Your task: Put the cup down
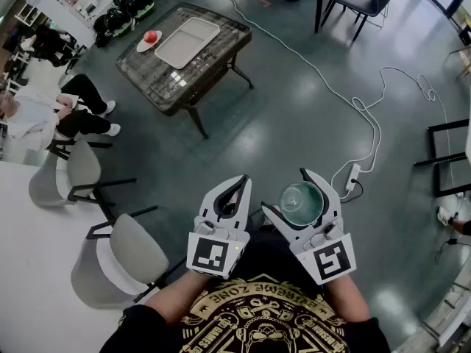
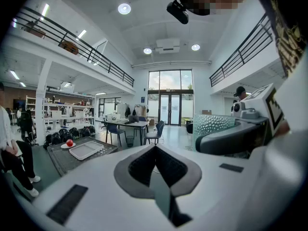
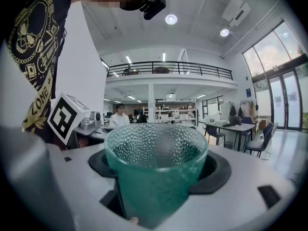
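While the person stands on the grey floor (image 1: 280, 116) with both tools held out level in front of the body, the right gripper (image 1: 285, 191) is clamped on the cup (image 1: 302, 203). This is a teal glass with a dimpled wall, and it stands upright with its open mouth facing up. The right gripper view shows the two dark pads pressing on opposite sides of the glass, with the jaws spread wide around it and the rim standing above them. The cup is in the air, resting on no surface, just to the right of the left gripper (image 1: 243, 181). That gripper's jaws are closed, tips together, with nothing between them; its own view shows only the small diamond-shaped gap behind the meeting tips. The two grippers are side by side and close, each carrying its cube with square markers at the near end. Far to the left, well apart from the cup, stands a dark low table (image 1: 221, 57). On it lie a pale rectangular tray (image 1: 188, 41) and, just to the left of the tray, a small plate (image 1: 144, 46) bearing a red round fruit (image 1: 151, 36). Near the left edge are a white tabletop (image 1: 29, 271) and two grey chairs (image 1: 132, 252), and a seated person (image 1: 44, 116) is farther off on that side. A white cable (image 1: 368, 116) snakes across the floor to a power strip (image 1: 353, 176) just right of the right gripper.
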A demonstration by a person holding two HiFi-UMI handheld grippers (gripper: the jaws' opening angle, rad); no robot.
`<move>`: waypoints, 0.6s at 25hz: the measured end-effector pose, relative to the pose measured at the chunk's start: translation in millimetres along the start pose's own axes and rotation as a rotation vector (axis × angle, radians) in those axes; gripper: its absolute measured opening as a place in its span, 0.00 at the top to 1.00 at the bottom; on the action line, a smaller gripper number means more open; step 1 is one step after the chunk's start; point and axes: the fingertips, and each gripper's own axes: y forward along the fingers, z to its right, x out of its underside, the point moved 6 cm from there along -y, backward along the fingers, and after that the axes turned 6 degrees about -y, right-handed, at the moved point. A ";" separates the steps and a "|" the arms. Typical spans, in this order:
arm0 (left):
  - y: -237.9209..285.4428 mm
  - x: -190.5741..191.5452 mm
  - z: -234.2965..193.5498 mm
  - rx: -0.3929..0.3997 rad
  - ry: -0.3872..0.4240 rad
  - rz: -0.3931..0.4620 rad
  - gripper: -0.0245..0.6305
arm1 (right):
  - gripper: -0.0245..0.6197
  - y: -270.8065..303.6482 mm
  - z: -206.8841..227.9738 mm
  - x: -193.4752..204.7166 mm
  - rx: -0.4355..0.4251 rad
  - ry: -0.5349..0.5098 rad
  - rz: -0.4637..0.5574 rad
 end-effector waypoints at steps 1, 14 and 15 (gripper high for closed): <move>-1.2 1.0 0.0 0.000 0.000 -0.003 0.96 | 0.35 0.4 -1.5 0.5 -0.002 0.000 -0.003; -10.9 7.8 -12.3 -0.053 -0.013 -0.022 0.96 | 0.35 9.5 -6.0 4.9 -0.020 0.000 -0.019; -11.5 9.6 -13.7 -0.061 -0.016 -0.028 0.96 | 0.35 9.7 -5.0 5.5 -0.017 0.004 -0.020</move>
